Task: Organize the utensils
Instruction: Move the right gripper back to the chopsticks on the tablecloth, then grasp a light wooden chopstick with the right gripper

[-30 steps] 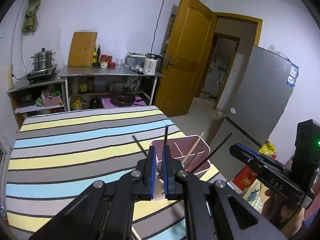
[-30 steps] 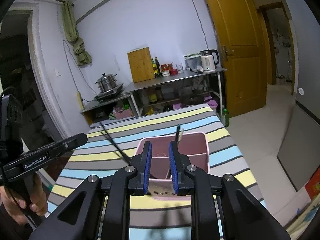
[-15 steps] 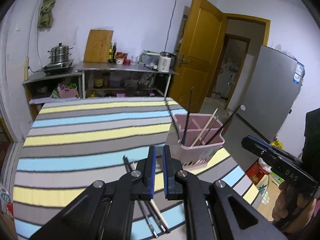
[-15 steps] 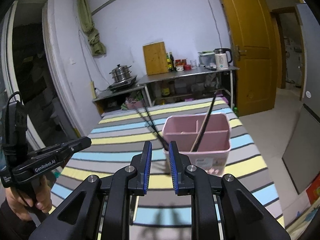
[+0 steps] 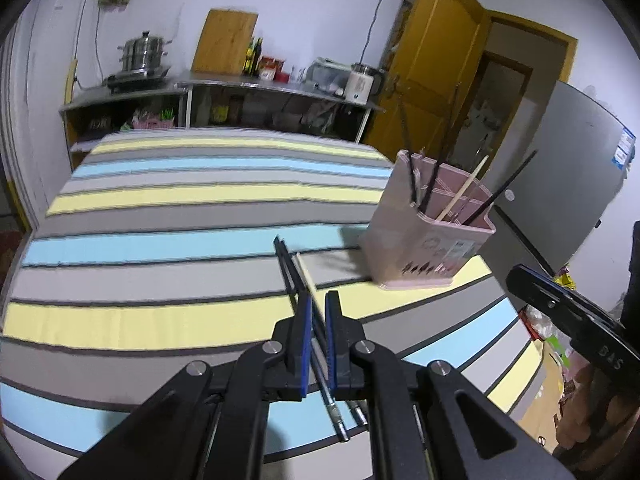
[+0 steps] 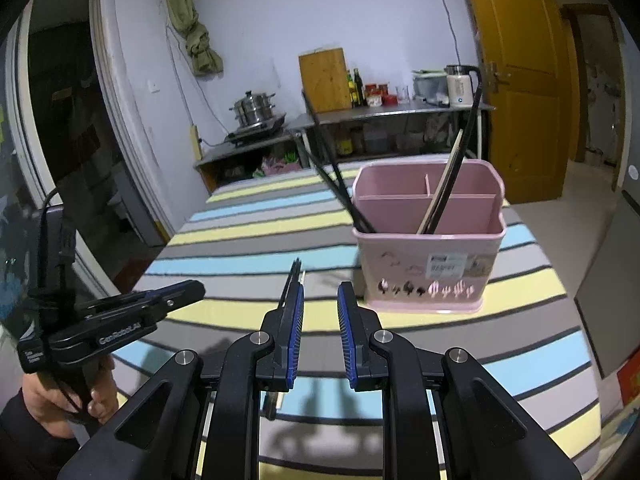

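Observation:
A pink utensil holder (image 5: 430, 236) (image 6: 428, 240) stands on the striped table and holds several black chopsticks and one wooden chopstick. Loose chopsticks (image 5: 298, 276) (image 6: 293, 276), two dark and one pale, lie on the table left of the holder. My left gripper (image 5: 316, 302) hovers just above them with its jaws a narrow gap apart and nothing between them; it also shows in the right wrist view (image 6: 176, 300). My right gripper (image 6: 320, 294) is open and empty in front of the holder, right of the loose chopsticks; it also shows in the left wrist view (image 5: 560, 304).
The striped tablecloth (image 5: 180, 240) covers the table. A metal shelf (image 5: 240, 84) with a pot, cutting board, bottles and kettle stands behind it. A yellow door (image 5: 432, 72) and a grey fridge (image 5: 572, 172) are at the right.
Both grippers have pulled back and down from the holder toward the near table. The right jaws have opened wider. The loose chopsticks now lie right under the left gripper.

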`<state>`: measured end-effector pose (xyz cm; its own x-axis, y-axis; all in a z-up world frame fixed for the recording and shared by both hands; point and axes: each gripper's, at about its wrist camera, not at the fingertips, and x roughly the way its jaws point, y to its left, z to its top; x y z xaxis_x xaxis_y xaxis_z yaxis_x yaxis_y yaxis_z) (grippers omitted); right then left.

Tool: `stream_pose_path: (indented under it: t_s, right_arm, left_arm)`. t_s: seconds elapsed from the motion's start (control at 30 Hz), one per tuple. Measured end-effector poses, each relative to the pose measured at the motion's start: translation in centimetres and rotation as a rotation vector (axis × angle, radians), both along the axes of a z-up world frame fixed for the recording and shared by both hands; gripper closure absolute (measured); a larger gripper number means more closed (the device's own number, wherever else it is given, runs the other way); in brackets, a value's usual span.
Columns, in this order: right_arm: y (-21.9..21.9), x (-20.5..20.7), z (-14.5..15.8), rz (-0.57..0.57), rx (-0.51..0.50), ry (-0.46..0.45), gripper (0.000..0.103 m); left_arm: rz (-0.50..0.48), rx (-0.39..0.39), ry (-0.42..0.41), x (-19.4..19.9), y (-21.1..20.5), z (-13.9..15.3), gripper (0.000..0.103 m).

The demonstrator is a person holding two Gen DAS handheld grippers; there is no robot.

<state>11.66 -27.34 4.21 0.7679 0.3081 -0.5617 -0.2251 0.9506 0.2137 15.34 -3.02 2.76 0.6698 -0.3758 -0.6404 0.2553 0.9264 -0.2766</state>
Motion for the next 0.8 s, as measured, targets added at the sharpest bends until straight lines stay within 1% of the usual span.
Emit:
stream_pose_path:
  t_s: [0.2,0.33,0.47,0.63,0.67,0.7,0.8]
  right_arm:
    - [0.4,0.7,-2.2,0.015,-0.001,0.048,0.085]
    - [0.5,1.2,-3.3,0.019,0.001,0.076,0.085]
    - [0.4,1.7,-4.1,0.02,0.001,0.096,0.085]
    - [0.1,2.2,-4.7,0.017,-0.002,0.112,0.085]
    - [0.1,2.3,-4.8,0.017,-0.003,0.115,0.085]
    - [0.1,2.4,-4.9,0.017,-0.003,0.118,0.085]
    - [0.3,2.4,-5.3,0.02,-0.004,0.126,0.085]
  left_arm:
    - [0.016,0.014,0.077,1.7,-0.6,-3.6,0.096]
    - [0.015,0.027,0.116,3.2,-1.3,-5.6,0.096]
    - [0.019,0.032,0.144,4.7,-2.0,-6.8,0.096]
    - [0.019,0.05,0.163,5.8,-2.8,-7.7,0.096]
    - [0.022,0.058,0.17,5.9,-2.9,-7.9,0.095]
    - [0.021,0.059,0.17,6.0,-3.0,-8.0,0.09]
    - [0.022,0.084,0.159,6.0,-3.3,-8.1,0.09]
